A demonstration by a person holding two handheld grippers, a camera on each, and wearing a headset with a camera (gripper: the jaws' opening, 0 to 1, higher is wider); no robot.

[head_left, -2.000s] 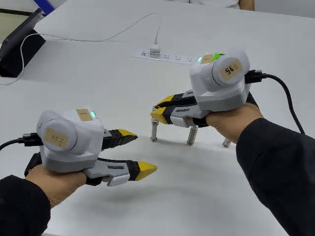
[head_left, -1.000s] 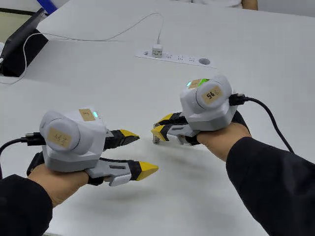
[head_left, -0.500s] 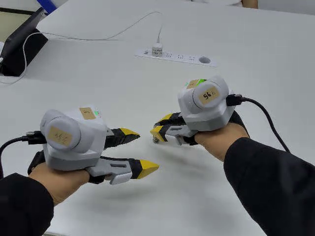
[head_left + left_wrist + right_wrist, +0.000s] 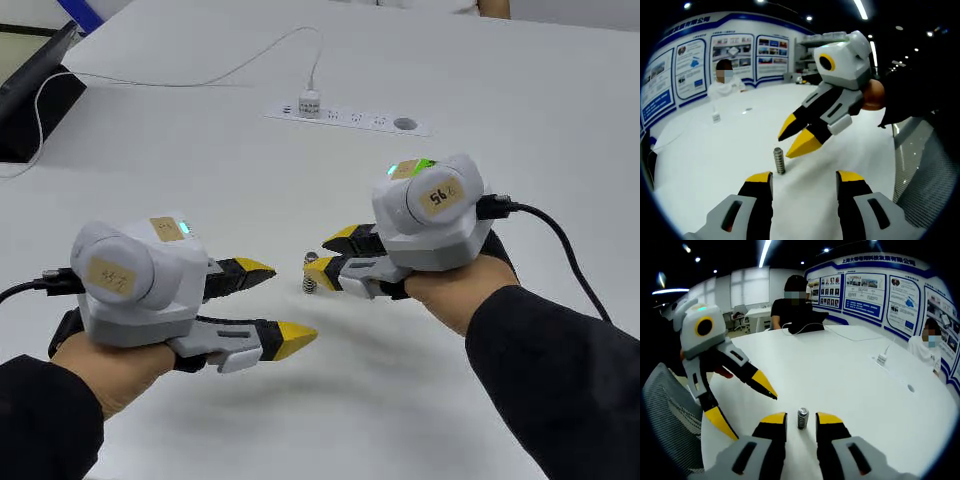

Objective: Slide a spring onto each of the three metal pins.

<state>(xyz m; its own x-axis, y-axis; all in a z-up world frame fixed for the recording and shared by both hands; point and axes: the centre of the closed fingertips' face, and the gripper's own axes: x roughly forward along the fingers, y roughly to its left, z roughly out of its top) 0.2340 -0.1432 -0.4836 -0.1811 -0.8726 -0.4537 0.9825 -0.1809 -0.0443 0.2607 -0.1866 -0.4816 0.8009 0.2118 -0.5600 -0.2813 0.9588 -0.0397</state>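
Note:
One short metal pin with a spring around it (image 4: pixel 310 272) stands upright on the white table (image 4: pixel 200 170). My right gripper (image 4: pixel 326 254) is low over the table, its yellow tips just right of that pin and slightly apart, holding nothing. In the right gripper view the pin (image 4: pixel 802 417) stands just ahead of the narrow gap of my right gripper (image 4: pixel 802 419). My left gripper (image 4: pixel 275 302) is open wide at the lower left, apart from the pin. In the left gripper view the pin (image 4: pixel 779 160) stands beyond the left gripper (image 4: pixel 805 177), with the right gripper (image 4: pixel 795 136) beside it.
A white power strip (image 4: pixel 350 116) with a plugged charger and white cable lies at the back. A dark screen on a stand (image 4: pixel 35 90) is at the far left. A black cable (image 4: pixel 560 250) trails from the right gripper. Seated people (image 4: pixel 795 310) are at the table's far side.
Two seconds ago three spring-covered pins stood under the raised right gripper. It came down in front of them; in the last half second it drew back a little, showing more of one pin. The left gripper barely moved.

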